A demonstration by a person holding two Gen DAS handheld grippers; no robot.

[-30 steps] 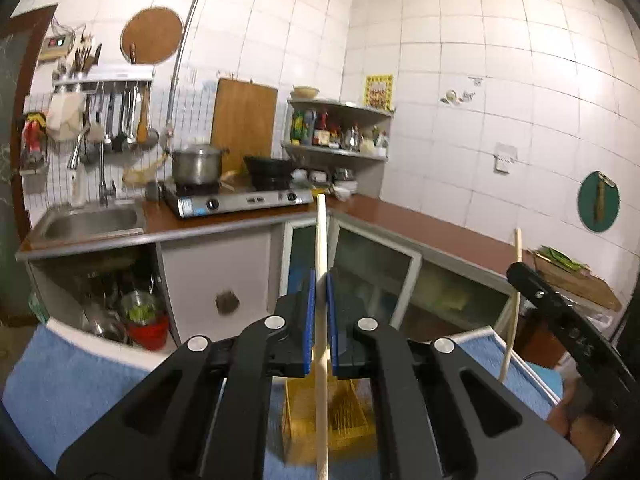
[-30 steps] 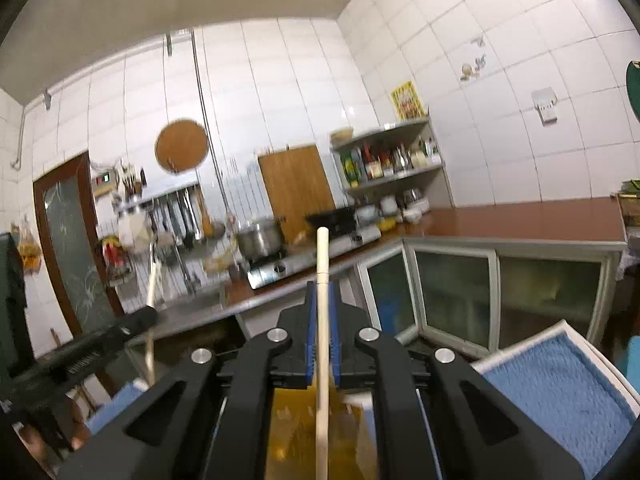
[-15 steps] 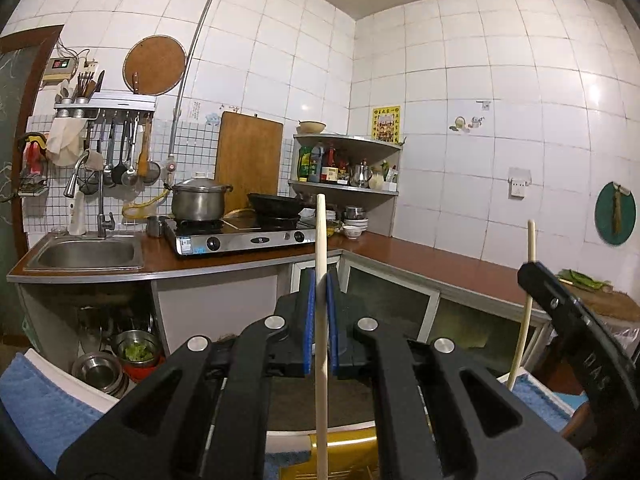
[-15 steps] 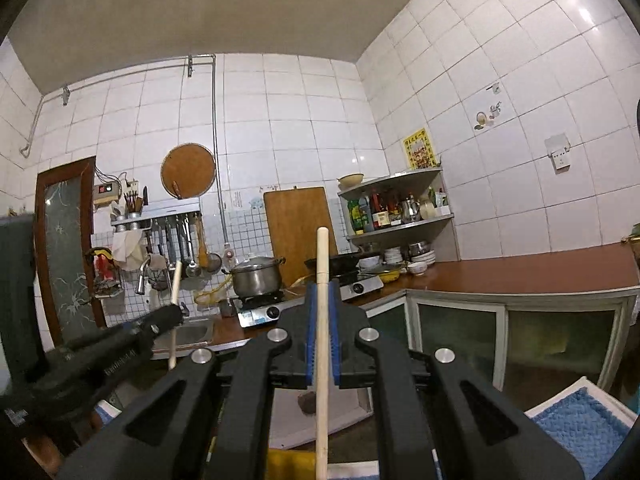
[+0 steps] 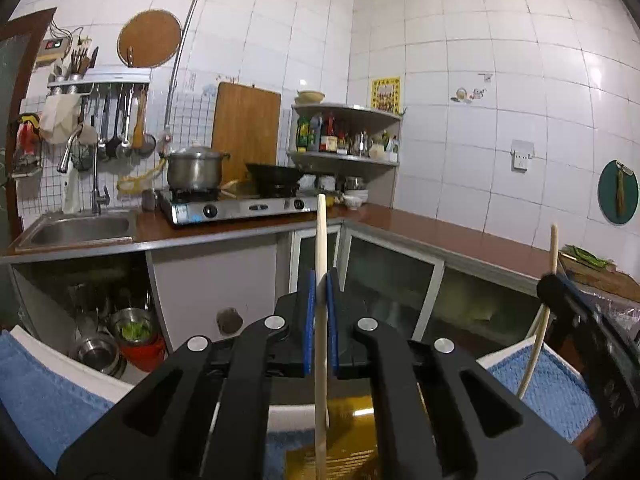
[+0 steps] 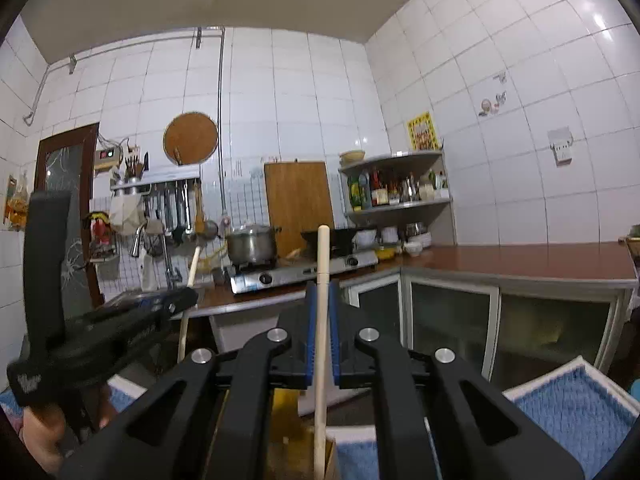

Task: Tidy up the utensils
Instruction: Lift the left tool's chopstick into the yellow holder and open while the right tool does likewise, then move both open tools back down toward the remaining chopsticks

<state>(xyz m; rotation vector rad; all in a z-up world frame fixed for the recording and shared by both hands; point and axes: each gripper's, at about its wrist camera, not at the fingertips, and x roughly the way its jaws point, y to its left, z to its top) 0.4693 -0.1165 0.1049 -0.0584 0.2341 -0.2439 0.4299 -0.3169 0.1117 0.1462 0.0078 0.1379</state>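
My left gripper (image 5: 319,286) is shut on a pale wooden stick (image 5: 321,320) that stands upright between its blue pads. My right gripper (image 6: 321,294) is shut on a second wooden stick (image 6: 321,340), also upright. A yellow holder (image 5: 344,440) lies below the left gripper, partly hidden by it; it also shows in the right wrist view (image 6: 286,432). The right gripper with its stick shows at the right edge of the left wrist view (image 5: 550,280). The left gripper with its stick shows at the left of the right wrist view (image 6: 188,300).
Blue towels (image 5: 548,384) on white trays lie low on both sides. Behind are a brown counter (image 5: 440,236) with glass-door cabinets, a gas stove (image 5: 236,208) with a pot and wok, a sink (image 5: 80,228), and a corner shelf of bottles (image 5: 344,140).
Both grippers have tilted upward with their sticks, so the towels and yellow holder have dropped low in view. The grips on the sticks are unchanged.
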